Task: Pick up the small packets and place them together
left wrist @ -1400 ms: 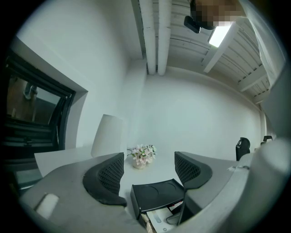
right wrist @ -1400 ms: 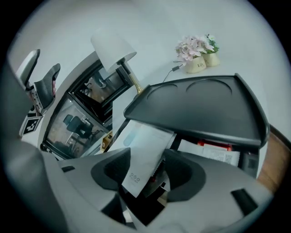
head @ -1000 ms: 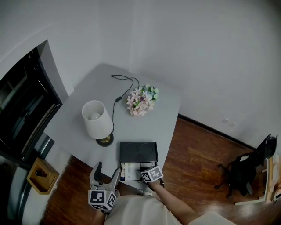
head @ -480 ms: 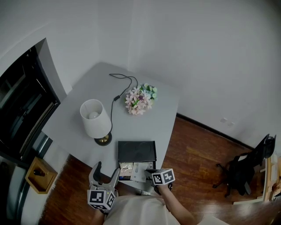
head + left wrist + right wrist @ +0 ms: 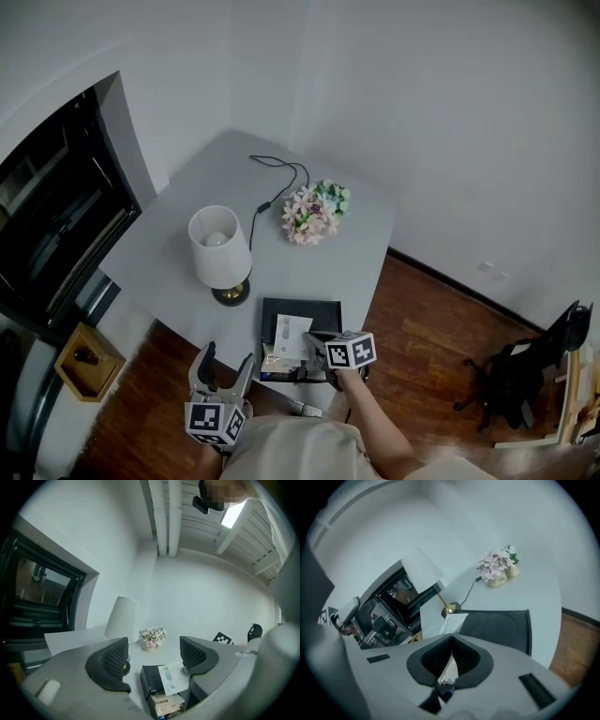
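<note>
The right gripper (image 5: 317, 340), its fingers (image 5: 424, 660) shut tight on just one edge of the white packet (image 5: 292, 336) above the black box (image 5: 323, 311) at the near side of the table (image 5: 178, 225), seemed liable to let it slide out, while the left gripper (image 5: 227, 361) hung half open, empty.

The head view is dim and grey, with muted colours. Light falls evenly, and shadows on the desk (image 5: 319, 267) are faint and soft-edged. The window (image 5: 56, 216) at the left reads nearly black. Straight edges bow toward the borders of the frame.

The left gripper view and the right gripper view are round fisheye pictures with black corners. In the left gripper view a ceiling light (image 5: 233, 515) at the upper right flares to plain white, and the left tool (image 5: 153, 653), near the lens, looks soft. The right gripper view is hazier overall. The right tool (image 5: 451, 641) and the white packet (image 5: 451, 624) pinched in it are out of focus, and the far desk is only slightly sharper.
</note>
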`<control>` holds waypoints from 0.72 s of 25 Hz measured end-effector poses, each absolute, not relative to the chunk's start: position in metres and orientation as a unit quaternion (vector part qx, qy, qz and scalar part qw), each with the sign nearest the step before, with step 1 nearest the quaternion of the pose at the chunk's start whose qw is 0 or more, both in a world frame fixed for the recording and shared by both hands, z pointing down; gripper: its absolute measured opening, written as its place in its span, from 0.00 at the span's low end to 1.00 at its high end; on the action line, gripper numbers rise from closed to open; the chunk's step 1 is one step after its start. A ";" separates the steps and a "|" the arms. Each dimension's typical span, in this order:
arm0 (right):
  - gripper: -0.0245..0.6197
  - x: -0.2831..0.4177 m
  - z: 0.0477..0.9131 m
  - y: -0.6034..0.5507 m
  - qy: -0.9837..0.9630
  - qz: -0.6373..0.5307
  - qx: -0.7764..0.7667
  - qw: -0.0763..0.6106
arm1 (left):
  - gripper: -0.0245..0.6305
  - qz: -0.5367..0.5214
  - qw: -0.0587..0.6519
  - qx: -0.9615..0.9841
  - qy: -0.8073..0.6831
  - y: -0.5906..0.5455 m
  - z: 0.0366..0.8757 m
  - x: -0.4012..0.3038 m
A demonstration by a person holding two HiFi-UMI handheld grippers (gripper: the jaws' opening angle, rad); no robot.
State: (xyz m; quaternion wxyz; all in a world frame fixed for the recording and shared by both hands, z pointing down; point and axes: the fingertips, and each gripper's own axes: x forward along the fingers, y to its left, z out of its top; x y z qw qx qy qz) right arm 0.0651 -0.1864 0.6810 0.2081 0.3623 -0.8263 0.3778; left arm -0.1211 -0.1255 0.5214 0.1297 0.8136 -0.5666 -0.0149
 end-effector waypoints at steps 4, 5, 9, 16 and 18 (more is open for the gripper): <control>0.05 0.056 0.706 -0.234 -0.808 0.395 0.378 0.221 | 0.58 -0.018 0.126 0.810 -0.572 -0.123 0.519 -0.127; 0.05 0.054 0.713 -0.241 -0.803 0.397 0.381 0.230 | 0.58 -0.019 0.125 0.809 -0.574 -0.122 0.519 -0.128; 0.05 0.047 0.733 -0.255 -0.789 0.392 0.394 0.263 | 0.58 -0.022 0.124 0.805 -0.580 -0.121 0.519 -0.133; 0.12 0.056 0.743 -0.266 -0.762 0.323 0.456 0.327 | 0.58 -0.024 0.123 0.801 -0.585 -0.124 0.518 -0.138; 0.16 0.056 0.736 -0.265 -0.770 0.309 0.460 0.317 | 0.58 -0.022 0.124 0.802 -0.584 -0.125 0.518 -0.138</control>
